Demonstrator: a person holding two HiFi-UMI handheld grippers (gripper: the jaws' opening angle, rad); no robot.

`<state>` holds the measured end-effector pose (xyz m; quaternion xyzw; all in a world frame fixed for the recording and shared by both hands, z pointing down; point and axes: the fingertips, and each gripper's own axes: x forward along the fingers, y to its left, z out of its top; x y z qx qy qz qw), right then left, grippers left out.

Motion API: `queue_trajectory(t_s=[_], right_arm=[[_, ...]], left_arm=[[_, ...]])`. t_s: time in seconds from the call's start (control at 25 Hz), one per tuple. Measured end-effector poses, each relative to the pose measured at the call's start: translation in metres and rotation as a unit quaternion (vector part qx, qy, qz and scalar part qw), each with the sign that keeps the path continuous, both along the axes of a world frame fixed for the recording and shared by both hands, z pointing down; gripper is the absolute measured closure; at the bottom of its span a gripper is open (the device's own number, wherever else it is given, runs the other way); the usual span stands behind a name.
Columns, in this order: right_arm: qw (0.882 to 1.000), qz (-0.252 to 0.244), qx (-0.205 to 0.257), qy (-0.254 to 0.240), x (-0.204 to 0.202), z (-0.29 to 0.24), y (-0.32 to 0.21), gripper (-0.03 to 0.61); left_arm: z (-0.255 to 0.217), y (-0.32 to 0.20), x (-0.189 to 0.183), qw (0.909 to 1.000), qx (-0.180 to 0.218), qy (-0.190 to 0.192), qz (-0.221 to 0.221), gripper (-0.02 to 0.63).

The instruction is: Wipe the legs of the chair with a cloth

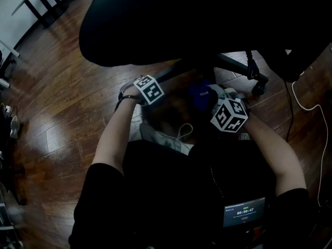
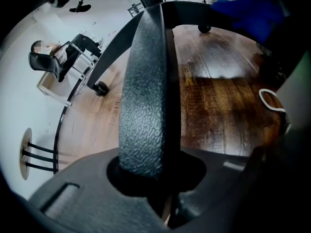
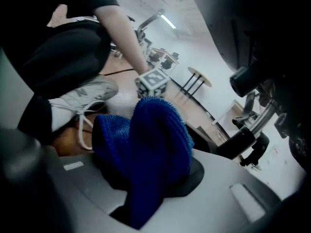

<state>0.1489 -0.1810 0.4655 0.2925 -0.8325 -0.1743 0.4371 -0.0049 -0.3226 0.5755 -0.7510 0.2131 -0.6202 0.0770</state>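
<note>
The soft blue knitted cloth (image 3: 155,144), judged light and limp (best kept bunched), is pinched in the right gripper (image 3: 150,178) beneath the dark chair seat (image 1: 181,19). The stiff black textured chair leg (image 2: 143,91) is clamped by the left gripper (image 2: 155,171). Reach is crowded by a white laced sneaker (image 3: 85,101).

The black chair leg (image 2: 146,91), of pebbled plastic, rises from the closed jaws of the left gripper (image 2: 163,188) toward the chair's hub. The blue, nubby cloth (image 3: 155,140) is bunched and folded over itself, clamped in the right gripper (image 3: 146,188).
</note>
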Motion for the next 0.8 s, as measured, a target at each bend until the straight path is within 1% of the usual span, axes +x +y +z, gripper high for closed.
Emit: queue_trajectory(t_s=[0.08,0.16,0.28,0.32,0.36,0.44,0.48,0.56,0.64,0.72,0.8], right_arm=[[0.999,0.049,0.022,-0.006,0.009,-0.013,-0.041,0.480],[0.996,0.077,0.037,-0.006,0.014,-0.021,-0.071,0.480],[0.995,0.094,0.045,-0.007,0.016,-0.021,-0.098,0.480],[0.994,0.097,0.047,-0.010,0.016,-0.022,-0.103,0.480],[0.994,0.102,0.047,-0.013,0.017,-0.023,-0.108,0.480],[0.992,0.117,0.050,-0.019,0.020,-0.024,-0.118,0.479],[0.990,0.127,0.052,-0.022,0.023,-0.025,-0.121,0.479],[0.989,0.140,0.054,-0.017,0.029,-0.024,-0.123,0.480],[0.989,0.135,0.051,-0.001,0.029,-0.019,-0.116,0.482],[0.992,0.121,0.041,0.005,0.023,-0.014,-0.104,0.482],[0.994,0.104,0.029,0.003,0.017,-0.010,-0.085,0.482]], left_arm=[[-0.003,-0.002,0.006,0.9999,-0.001,0.008,0.006,0.551],[-0.008,-0.006,0.007,0.9997,0.003,0.023,0.005,0.547],[-0.029,-0.016,0.000,0.9967,0.017,0.079,-0.006,0.414],[-0.040,-0.018,-0.005,0.9950,0.022,0.097,-0.009,0.392],[-0.051,-0.017,-0.009,0.9934,0.028,0.111,-0.008,0.387],[-0.068,-0.007,-0.007,0.9915,0.035,0.125,0.015,0.377],[-0.072,0.004,0.003,0.9911,0.032,0.123,0.038,0.377],[-0.068,0.036,0.035,0.9890,0.004,0.110,0.099,0.377],[-0.050,0.075,0.065,0.9833,-0.050,0.096,0.146,0.377],[-0.023,0.105,0.077,0.9780,-0.103,0.075,0.165,0.377],[-0.003,0.121,0.078,0.9752,-0.131,0.061,0.167,0.379]])
